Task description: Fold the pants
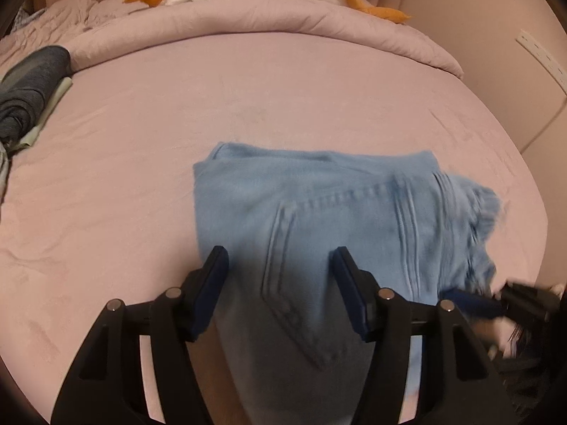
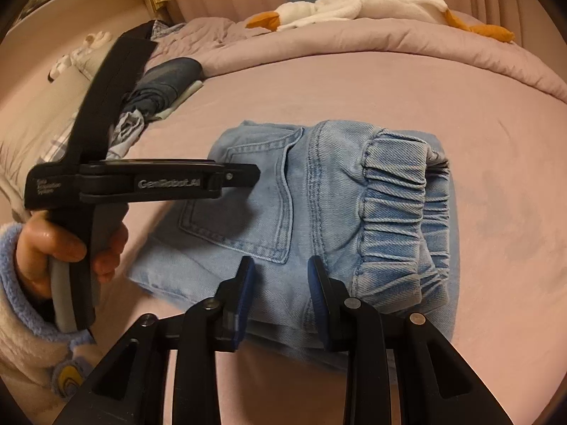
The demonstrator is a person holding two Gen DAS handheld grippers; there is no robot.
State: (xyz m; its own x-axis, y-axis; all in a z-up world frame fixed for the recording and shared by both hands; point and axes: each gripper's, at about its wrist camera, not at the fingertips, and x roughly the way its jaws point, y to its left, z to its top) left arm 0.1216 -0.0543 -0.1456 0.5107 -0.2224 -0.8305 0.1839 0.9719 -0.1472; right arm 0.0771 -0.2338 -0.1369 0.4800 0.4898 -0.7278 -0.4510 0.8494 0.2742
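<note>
With both the left gripper (image 1: 280, 258) and right gripper (image 2: 281, 271) seen parted and holding nothing over the folded pants (image 2: 319, 205) at frame centre, the stacked layers could be dragged askew by a snagging pad.

One folded pants (image 2: 319, 212), two grippers (image 1: 280, 265) (image 2: 281, 276), one plush goose (image 2: 372, 0)

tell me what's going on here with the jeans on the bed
A person is folding light blue jeans on a pink bed, with tongs in each hand. The jeans already lie in a compact folded bundle, back pocket up and elastic waistband to the right. Both the left tongs and the right tongs hover at the near edge with their fingers apart, gripping nothing. A plush goose lies on the duvet behind.
</note>
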